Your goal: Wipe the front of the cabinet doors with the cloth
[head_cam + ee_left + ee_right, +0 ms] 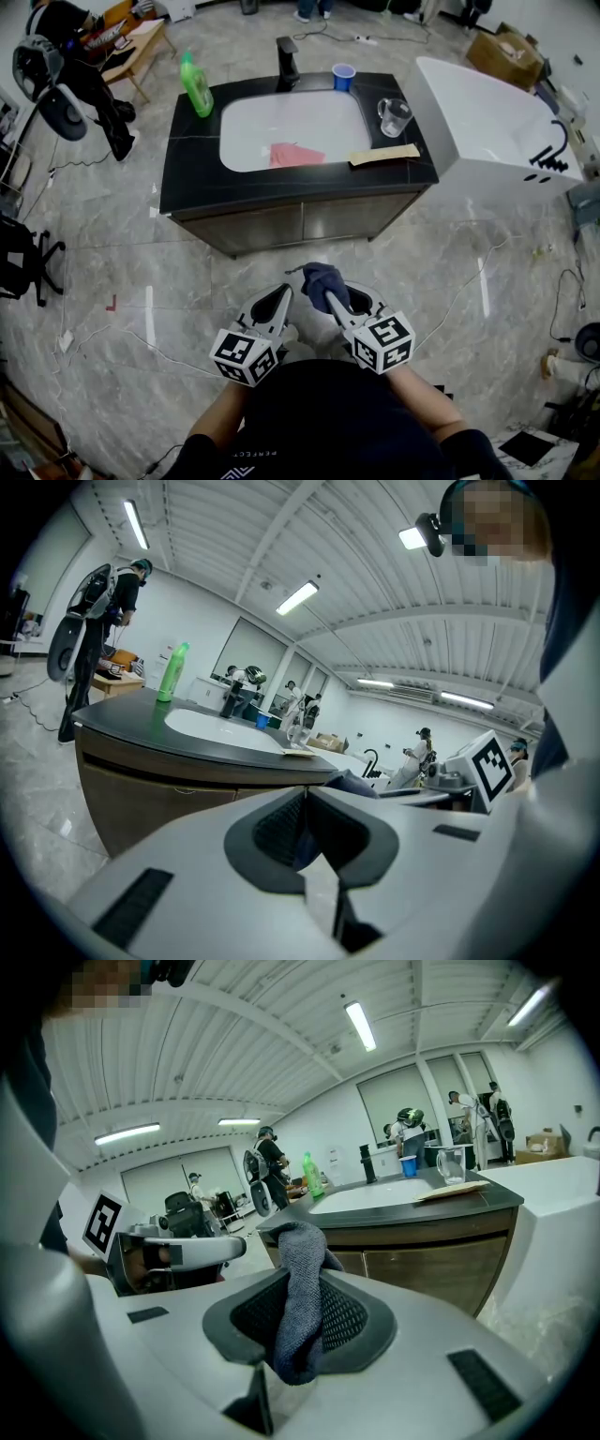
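A dark blue-grey cloth is pinched between the jaws of my right gripper, bunched above the tips. My left gripper is shut with nothing in it, just left of the right one. Both are held close to the person's body, well back from the vanity. The cabinet doors are brown panels under a black countertop, both closed. A stretch of marble floor lies between the grippers and the doors.
On the countertop: a green bottle, black faucet, blue cup, glass pitcher, flat beige strip. A pink cloth lies in the sink. A white bathtub stands right. Cables cross the floor. People stand in the background.
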### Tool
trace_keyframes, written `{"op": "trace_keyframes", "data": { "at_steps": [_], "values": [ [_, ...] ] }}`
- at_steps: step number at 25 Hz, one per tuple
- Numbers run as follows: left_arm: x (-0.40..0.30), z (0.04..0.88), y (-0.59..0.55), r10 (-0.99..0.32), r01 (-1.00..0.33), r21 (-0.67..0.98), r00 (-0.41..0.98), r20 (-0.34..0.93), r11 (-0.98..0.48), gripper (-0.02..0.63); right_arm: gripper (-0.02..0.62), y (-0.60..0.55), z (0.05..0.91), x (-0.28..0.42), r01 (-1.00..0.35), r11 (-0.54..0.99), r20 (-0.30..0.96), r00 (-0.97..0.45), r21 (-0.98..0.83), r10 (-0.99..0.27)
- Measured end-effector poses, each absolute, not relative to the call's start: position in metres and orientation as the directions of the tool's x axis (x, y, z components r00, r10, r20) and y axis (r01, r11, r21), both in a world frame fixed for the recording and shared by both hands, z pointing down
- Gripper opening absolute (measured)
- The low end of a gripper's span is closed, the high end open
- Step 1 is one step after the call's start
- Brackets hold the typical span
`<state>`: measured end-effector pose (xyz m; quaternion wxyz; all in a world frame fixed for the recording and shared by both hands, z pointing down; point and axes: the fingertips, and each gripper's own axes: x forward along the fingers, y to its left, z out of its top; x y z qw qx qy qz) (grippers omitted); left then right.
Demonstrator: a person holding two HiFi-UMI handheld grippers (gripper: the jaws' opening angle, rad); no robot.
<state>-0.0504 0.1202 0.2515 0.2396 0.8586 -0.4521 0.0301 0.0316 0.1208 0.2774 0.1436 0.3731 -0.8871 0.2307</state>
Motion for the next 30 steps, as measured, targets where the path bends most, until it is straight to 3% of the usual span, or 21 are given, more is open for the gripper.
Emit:
{"op": "trace_keyframes", "data": {
  "at_steps": [18,26,30],
  "values": [
    [-0.046,0.243,0.129,-0.748,-0.776,0.388,0.611,0.261,-0.498,0.008,0.089,0.129,0.28,0.031,-0.732,0.615,0.434,-0.675,-0.293,-0.597],
    [0.0,0.144,0.154,-0.545,-0.512,0.483,0.835,0.084,-0.71,0.008,0.089,0.132,0.279,0.033,-0.745,0.601,0.434,-0.662,-0.29,-0.611],
    [0.008,0.139,0.16,-0.517,-0.502,0.436,0.851,0.096,-0.746,0.008,0.089,0.132,0.277,0.033,-0.746,0.604,0.429,-0.66,-0.28,-0.616]
  ]
}}
